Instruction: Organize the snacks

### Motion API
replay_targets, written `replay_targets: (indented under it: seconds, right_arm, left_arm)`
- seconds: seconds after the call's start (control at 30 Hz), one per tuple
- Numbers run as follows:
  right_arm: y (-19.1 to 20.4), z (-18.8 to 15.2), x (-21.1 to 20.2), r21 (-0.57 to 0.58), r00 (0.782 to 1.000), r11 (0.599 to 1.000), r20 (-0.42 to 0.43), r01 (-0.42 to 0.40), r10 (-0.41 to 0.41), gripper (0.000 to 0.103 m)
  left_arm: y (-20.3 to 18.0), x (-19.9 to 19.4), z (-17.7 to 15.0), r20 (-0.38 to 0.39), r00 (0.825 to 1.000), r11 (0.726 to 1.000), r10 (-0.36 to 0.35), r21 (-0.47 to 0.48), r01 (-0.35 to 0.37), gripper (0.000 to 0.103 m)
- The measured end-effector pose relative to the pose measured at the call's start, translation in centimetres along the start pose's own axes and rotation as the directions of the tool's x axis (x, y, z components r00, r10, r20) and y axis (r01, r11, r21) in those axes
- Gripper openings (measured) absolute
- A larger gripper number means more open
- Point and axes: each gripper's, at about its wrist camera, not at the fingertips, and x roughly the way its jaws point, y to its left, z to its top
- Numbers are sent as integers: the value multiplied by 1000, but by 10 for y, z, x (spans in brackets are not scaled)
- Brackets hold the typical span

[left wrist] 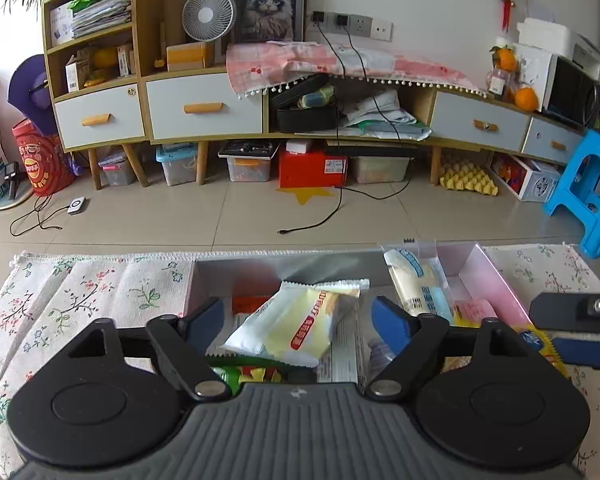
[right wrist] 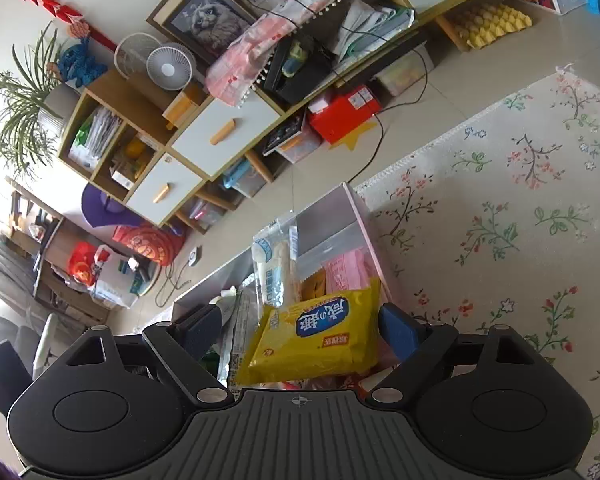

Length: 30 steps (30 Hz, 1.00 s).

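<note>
The left gripper (left wrist: 298,320) hangs with its blue-padded fingers spread wide, gripping nothing, over a white-and-pale-yellow snack packet (left wrist: 296,326) lying tilted atop other snacks in the pink open-topped storage box (left wrist: 496,276). The right gripper (right wrist: 300,330) is likewise wide open above a yellow biscuit packet with a blue label (right wrist: 320,334) in that box, its pads clear of the wrapper. The box sits on a floral cloth (right wrist: 500,208).
</note>
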Motion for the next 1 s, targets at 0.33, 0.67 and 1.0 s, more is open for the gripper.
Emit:
replay_targets:
  seconds: [0.33,0.67,1.0]
  right_arm:
    - [15,-7,-25,-74,999,996,15,48,-47,91]
    - [36,-34,-64,-221,986,961,22,164,-163,96]
    - [44,-69,-101,-305,952,904,34,300,-305,97]
  left_arm:
    - [-6,-31,-6,-32,999,999,37,17,-37,98]
    - [-7,-73,-27,-104,993,997,59,-34,-63,102]
    - [-4,-114,-45,-122,988,993,95,-58,-102,103]
